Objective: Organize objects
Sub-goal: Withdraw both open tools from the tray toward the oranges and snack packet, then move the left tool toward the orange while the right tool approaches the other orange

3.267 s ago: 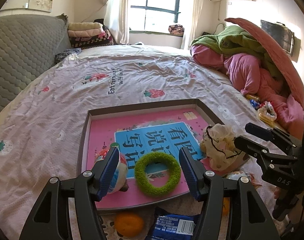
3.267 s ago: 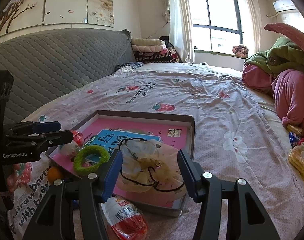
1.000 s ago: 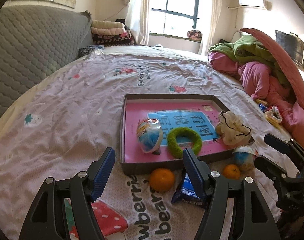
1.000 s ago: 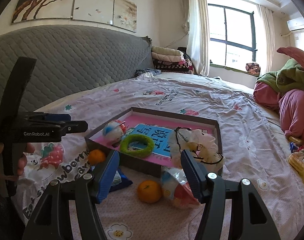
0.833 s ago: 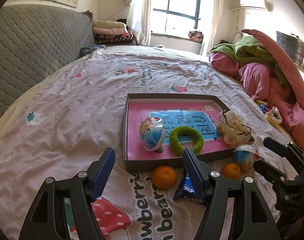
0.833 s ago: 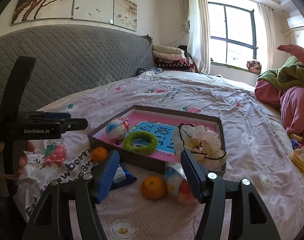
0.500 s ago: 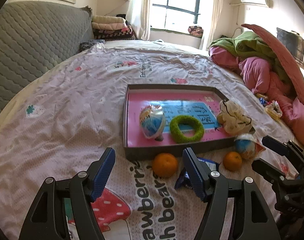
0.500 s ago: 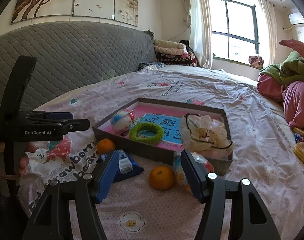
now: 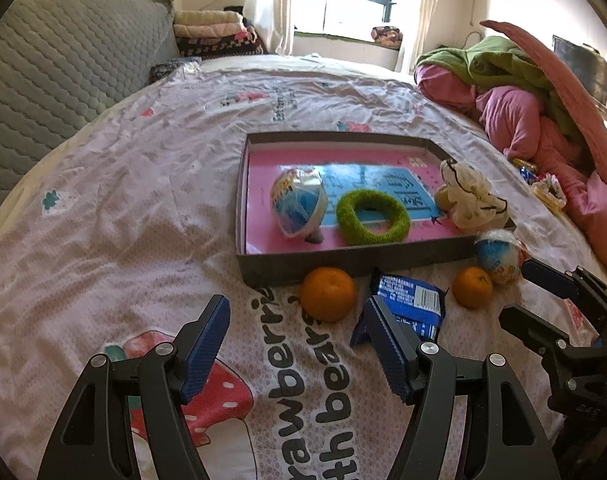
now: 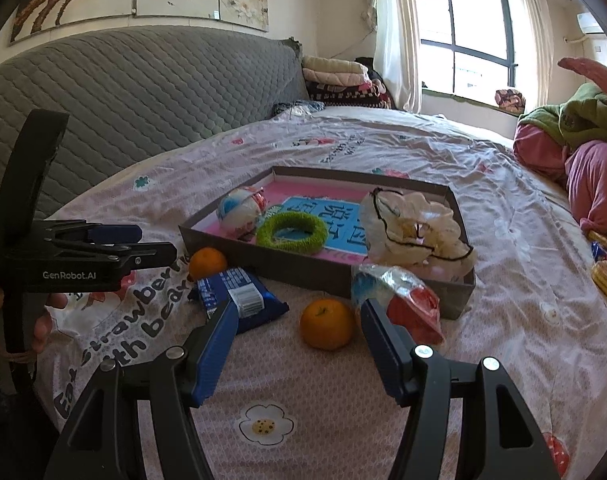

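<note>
a grey quilted headboard [image 10: 151, 92] was seen at ten o'clock, folded blankets [image 10: 335, 76] at twelve, a window [image 10: 467, 28] at one, heaped pink bedding [image 9: 515, 116] at two.

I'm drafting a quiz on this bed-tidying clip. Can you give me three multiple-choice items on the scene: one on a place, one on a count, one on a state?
1. Where does the green fuzzy ring lie?
A. Inside the shallow box
B. On the bedsheet outside the box
C. On the headboard

2. How many oranges sit on the bedsheet in front of the box?
A. One
B. Two
C. Four

3. How does the left gripper stand?
A. Shut on an orange
B. Open, holding nothing
C. Shut on the blue snack packet

Answers: 1 A, the ring rests on the pink lining within the walls. 2 B, one orange sits left of the blue snack packet, another orange right of it. 3 B, its fingers stand apart over bare sheet.
</note>
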The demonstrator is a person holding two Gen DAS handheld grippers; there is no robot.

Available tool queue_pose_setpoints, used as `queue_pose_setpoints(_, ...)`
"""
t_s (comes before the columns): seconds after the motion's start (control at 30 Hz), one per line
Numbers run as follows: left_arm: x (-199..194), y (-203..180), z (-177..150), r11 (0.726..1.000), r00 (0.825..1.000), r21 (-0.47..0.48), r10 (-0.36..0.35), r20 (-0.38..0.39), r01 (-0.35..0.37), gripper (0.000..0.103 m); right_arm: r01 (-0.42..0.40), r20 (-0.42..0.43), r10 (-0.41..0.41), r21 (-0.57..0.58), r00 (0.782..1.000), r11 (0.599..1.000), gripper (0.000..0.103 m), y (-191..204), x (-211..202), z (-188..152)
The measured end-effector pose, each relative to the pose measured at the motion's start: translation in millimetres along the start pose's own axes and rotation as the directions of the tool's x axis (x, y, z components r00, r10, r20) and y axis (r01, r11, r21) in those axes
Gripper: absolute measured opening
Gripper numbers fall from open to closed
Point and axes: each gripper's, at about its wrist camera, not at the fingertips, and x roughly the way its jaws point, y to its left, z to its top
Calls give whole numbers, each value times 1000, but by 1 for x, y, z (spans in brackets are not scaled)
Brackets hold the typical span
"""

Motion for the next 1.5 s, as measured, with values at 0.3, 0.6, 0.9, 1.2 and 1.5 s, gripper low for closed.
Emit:
queue_pose_setpoints(0.3,13,5,-4,999,998,-28,-27,-50,26,72,2,-41,-2,8,999,1000,64,2,8,-7)
queue_pose_setpoints(0.6,20,-1,-8,1000,997,19,-1,-71,3,72,13,-85,-9,45,996,999,64,-4,18,-13)
queue_pose_setpoints(0.9,29,1,-10,1000,996,5,-9,-87,10,72,15,-100,-10,55,995,998,64,-3,25,-16)
queue_pose_setpoints(1.2,38,4,-7,1000,995,-15,-15,-96,14,71,20,-120,-11,72,993,997,64,-3,33,-17)
queue_pose_setpoints(1.5,48,0,-3,999,995,-27,-35,-95,32,70,35,-126,-23,94,992,995,63,-3,40,-14)
